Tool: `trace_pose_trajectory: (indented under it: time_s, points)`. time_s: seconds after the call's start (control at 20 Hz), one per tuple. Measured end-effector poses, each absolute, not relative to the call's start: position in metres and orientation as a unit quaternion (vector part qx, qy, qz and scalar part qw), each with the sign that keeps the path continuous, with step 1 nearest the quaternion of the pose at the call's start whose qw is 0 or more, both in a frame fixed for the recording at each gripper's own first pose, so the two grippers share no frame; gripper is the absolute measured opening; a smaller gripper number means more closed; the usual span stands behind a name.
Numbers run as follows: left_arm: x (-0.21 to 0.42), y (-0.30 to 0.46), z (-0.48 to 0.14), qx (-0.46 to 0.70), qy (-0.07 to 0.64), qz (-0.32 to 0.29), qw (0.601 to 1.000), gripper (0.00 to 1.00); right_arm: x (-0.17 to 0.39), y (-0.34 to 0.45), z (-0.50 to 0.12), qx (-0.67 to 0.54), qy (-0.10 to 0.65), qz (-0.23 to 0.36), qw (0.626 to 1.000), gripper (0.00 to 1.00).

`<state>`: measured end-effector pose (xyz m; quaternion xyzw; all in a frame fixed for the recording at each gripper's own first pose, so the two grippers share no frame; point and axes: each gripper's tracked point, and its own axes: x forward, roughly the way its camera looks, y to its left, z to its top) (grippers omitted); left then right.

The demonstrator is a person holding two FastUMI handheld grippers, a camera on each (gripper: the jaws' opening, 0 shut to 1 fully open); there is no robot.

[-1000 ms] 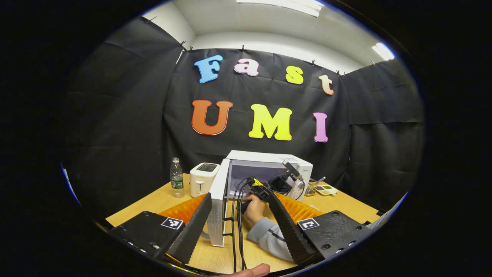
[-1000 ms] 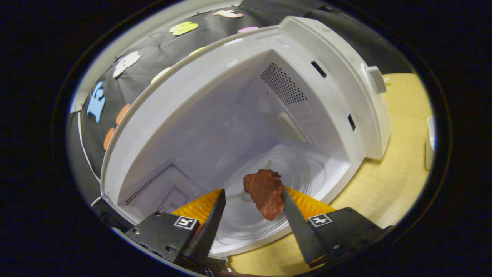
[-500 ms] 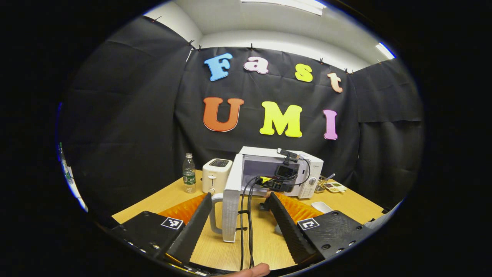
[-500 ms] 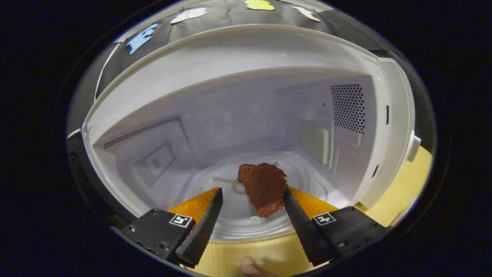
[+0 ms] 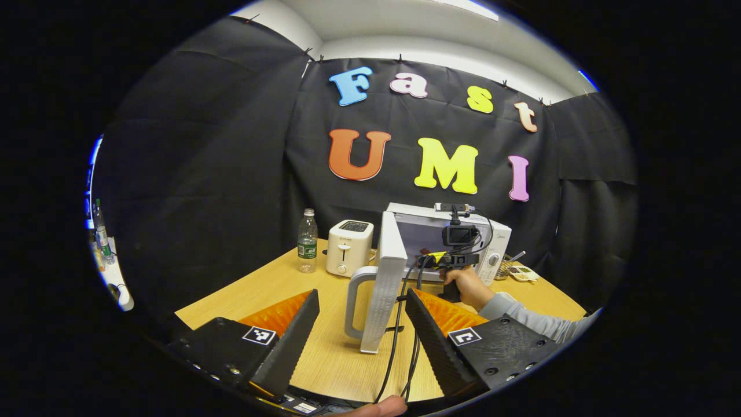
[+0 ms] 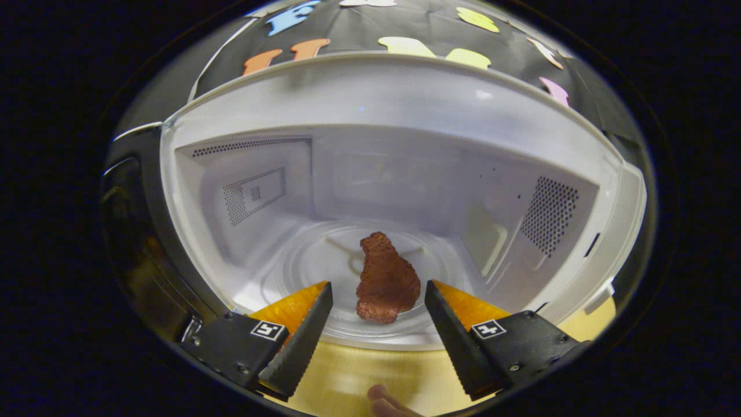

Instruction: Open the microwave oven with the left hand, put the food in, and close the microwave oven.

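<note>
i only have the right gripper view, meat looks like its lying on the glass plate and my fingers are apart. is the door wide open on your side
Observer: Yes. In the left gripper view the microwave door stands swung out, edge-on to that camera, handle toward it.
Operator: where is the left gripper then
Observer: The left gripper is open and holds nothing, back from the door with bare table between them.
Operator: anything near the oven i should know of
Observer: A toaster and a water bottle stand on the door's side of the microwave. Your own right gripper sits at the oven's mouth, clear of the meat.
</note>
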<state>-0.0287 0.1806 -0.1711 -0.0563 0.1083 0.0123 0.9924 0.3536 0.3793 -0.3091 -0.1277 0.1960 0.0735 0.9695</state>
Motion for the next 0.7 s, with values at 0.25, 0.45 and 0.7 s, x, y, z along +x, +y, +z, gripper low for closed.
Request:
trace_pose_trajectory:
  time_s: [0.25,0.45,0.7]
  points:
    - [-0.019,0.198,-0.178,-0.073,0.093,0.006,0.993,0.92,0.299,0.381,-0.261,-0.120,0.158,0.141,0.970,0.96]
    - [-0.009,0.215,-0.183,-0.068,0.084,0.014,0.994,0.92,0.241,0.364,-0.204,-0.124,0.101,0.180,0.971,1.00]
    - [0.002,0.227,-0.183,-0.040,0.072,0.028,0.996,0.51,0.146,0.321,-0.133,-0.141,0.000,0.207,0.968,0.96]
